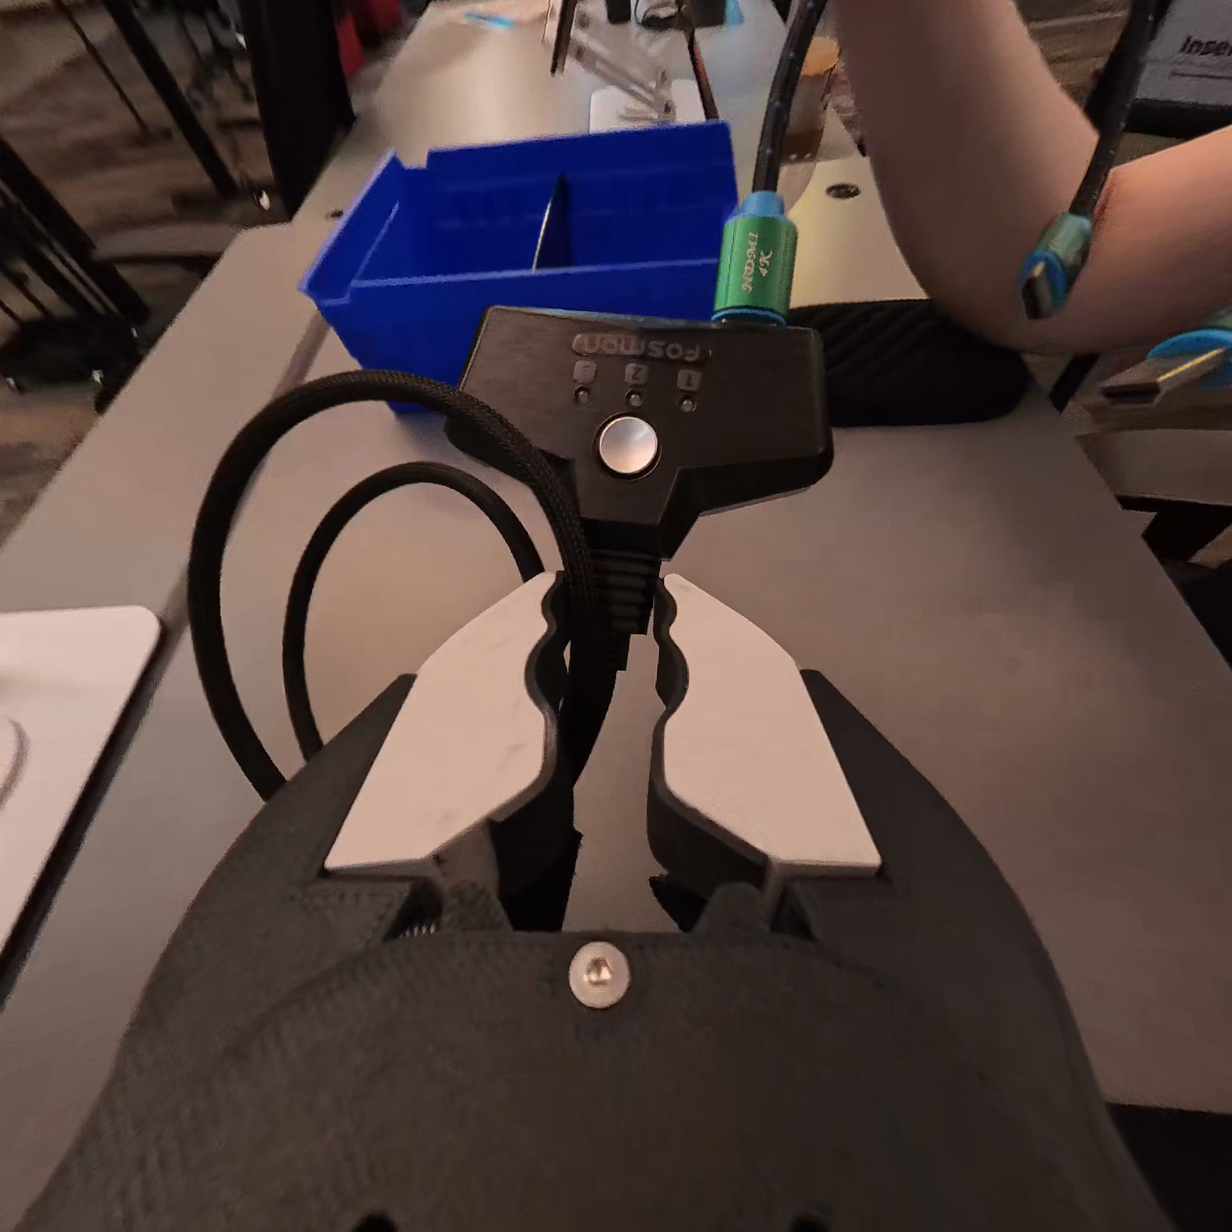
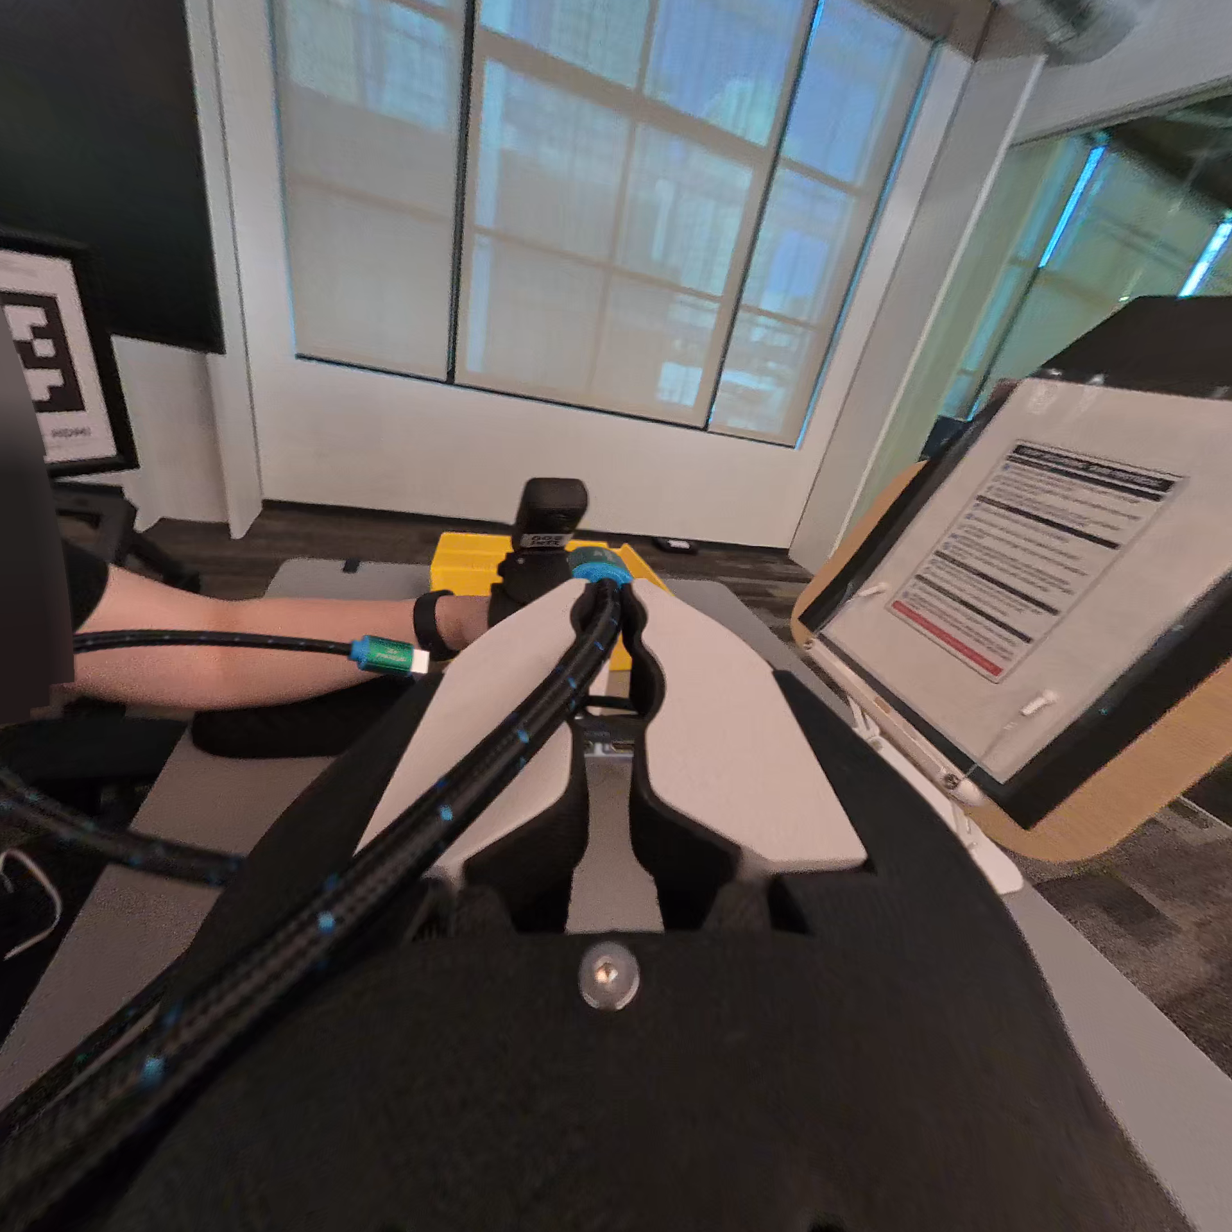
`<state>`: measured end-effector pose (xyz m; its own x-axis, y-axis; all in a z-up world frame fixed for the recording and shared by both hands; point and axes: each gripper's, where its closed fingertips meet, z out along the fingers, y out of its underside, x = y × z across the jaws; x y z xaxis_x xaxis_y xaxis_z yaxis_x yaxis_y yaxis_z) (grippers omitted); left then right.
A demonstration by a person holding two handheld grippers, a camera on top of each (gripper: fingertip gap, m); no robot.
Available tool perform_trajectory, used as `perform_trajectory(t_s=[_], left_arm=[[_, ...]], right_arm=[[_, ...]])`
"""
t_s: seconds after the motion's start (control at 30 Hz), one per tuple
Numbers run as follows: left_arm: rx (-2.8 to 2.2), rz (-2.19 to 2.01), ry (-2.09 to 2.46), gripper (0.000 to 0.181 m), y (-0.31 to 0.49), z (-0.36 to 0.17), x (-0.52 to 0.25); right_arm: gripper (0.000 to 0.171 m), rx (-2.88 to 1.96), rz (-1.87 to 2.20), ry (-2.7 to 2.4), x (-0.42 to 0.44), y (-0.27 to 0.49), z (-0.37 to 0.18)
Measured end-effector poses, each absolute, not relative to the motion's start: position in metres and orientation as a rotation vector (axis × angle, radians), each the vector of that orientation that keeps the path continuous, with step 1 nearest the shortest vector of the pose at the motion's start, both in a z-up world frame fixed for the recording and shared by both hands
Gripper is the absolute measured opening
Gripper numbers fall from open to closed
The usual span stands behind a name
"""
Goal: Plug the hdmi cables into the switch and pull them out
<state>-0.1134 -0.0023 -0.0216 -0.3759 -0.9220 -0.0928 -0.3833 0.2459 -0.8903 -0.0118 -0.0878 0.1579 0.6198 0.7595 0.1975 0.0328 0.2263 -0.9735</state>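
My left gripper (image 1: 610, 590) is shut on the ribbed neck of the black HDMI switch (image 1: 643, 407) and holds it above the grey table (image 1: 933, 667). A green HDMI plug (image 1: 753, 267) sits in the switch's far right port, and its braided cable rises out of view. My right gripper (image 2: 608, 597) is shut on a black braided HDMI cable (image 2: 427, 827) just behind its green, blue-collared plug (image 2: 597, 567). The plug's tip is hidden. Two loose plugs (image 1: 1053, 267) hang at the right, near a person's arm (image 1: 987, 167). Another loose plug (image 2: 390, 653) shows in the right wrist view.
A blue bin (image 1: 467, 293) stands just behind the switch, and a black pad (image 1: 900, 373) lies under the arm. The switch's own cable (image 1: 267, 533) loops to the left. A yellow bin (image 2: 467, 560) and a tilted stand holding a printed sheet (image 2: 1033, 580) show in the right wrist view. My hands' fingertips stand some 20 centimetres from each other.
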Motion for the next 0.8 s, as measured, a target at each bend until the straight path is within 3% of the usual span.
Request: perform_trajectory(t_s=[0.4, 0.8], left_arm=[[-0.919, -1.06, 1.844, 0.022, -0.035, 0.05, -0.143], [-0.87, -0.988, 1.9, 0.022, -0.053, 0.062, -0.153]], right_arm=[[0.008, -1.309, 0.35, -1.002, -0.063, -0.075, 0.125], [0.008, -1.239, 0.298, -1.094, -0.078, -0.091, 0.129]])
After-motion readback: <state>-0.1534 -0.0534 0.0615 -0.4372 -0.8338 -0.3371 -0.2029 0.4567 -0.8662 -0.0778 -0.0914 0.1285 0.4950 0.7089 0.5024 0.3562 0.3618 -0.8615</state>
